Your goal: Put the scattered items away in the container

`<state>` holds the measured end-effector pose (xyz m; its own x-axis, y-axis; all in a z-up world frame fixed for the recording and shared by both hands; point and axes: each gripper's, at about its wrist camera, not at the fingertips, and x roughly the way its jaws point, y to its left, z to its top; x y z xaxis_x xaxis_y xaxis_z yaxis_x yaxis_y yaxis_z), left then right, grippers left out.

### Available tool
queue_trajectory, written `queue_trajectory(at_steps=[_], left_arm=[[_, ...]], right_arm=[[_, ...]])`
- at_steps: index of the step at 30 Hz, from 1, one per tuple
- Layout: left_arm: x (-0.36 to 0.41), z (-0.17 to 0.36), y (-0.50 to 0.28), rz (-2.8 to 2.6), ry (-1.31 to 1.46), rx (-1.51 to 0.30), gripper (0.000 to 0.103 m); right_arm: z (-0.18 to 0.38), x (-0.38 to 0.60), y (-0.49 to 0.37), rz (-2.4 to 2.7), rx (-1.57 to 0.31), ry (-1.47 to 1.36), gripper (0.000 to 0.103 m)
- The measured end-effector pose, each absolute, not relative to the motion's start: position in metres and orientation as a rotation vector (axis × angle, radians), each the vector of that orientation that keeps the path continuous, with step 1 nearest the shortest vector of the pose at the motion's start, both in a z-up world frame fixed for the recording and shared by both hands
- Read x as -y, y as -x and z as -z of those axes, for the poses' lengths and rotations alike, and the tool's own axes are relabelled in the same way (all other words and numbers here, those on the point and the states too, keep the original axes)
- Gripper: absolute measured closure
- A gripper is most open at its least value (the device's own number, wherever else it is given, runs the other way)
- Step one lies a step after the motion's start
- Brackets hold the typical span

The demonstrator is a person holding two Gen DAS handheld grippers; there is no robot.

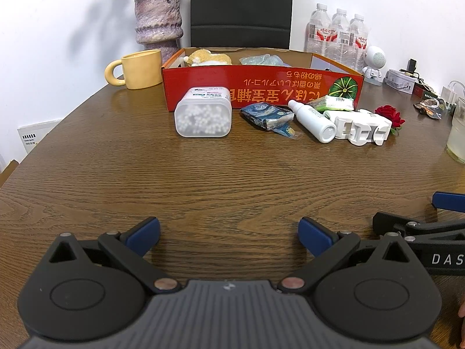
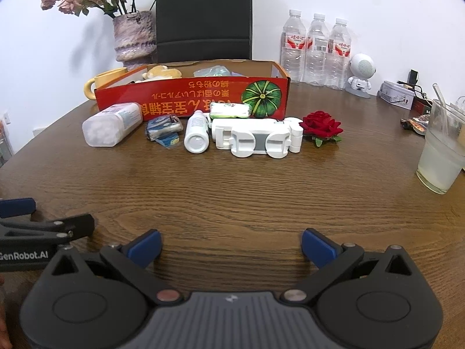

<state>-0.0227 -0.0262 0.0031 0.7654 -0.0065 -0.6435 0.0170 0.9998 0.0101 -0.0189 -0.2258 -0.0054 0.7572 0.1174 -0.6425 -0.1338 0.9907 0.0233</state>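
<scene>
A red cardboard box stands at the far side of the table with a plush toy and a pale packet inside. In front of it lie a cotton-swab tub, a blue patterned pouch, a white spray bottle, a green-and-white packet, a white plastic holder and a red rose. My left gripper and right gripper are open and empty, well short of the items.
A yellow mug, a purple vase, water bottles, a small white robot figure, a tin and a glass with a straw stand around the table. A black chair back rises behind the box.
</scene>
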Motion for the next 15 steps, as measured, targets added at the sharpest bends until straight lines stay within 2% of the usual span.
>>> queue_trajectory(at_steps=[15], left_arm=[[0.0261,-0.0029,0.0225,0.013,-0.015,-0.699,0.000]], right_arm=[[0.0054,0.2271,0.0186,-0.133,-0.698,0.023,0.000]])
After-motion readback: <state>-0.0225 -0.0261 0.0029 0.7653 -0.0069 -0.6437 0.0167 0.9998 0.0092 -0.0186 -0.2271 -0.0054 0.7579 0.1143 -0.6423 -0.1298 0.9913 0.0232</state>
